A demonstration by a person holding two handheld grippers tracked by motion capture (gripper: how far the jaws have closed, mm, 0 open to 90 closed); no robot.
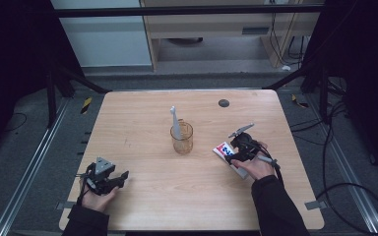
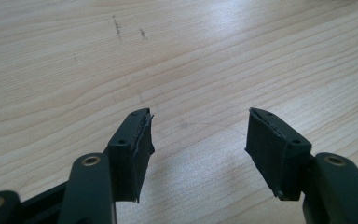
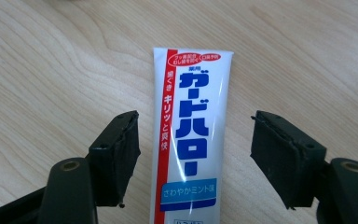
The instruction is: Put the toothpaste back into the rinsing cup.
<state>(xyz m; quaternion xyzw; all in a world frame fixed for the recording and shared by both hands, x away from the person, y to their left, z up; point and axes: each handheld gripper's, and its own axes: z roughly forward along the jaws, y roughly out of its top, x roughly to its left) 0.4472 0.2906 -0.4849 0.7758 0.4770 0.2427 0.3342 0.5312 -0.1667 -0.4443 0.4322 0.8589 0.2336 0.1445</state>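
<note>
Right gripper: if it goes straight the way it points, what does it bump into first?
Probably the toothpaste tube. It lies flat on the table, right between the open right gripper, touching neither side.

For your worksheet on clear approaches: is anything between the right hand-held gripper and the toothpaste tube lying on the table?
Nothing visible. The right hand-held gripper has its jaws open on either side of the toothpaste tube, pads not touching it, with bare table around. The cup stands apart, to the left in the high view.
</note>
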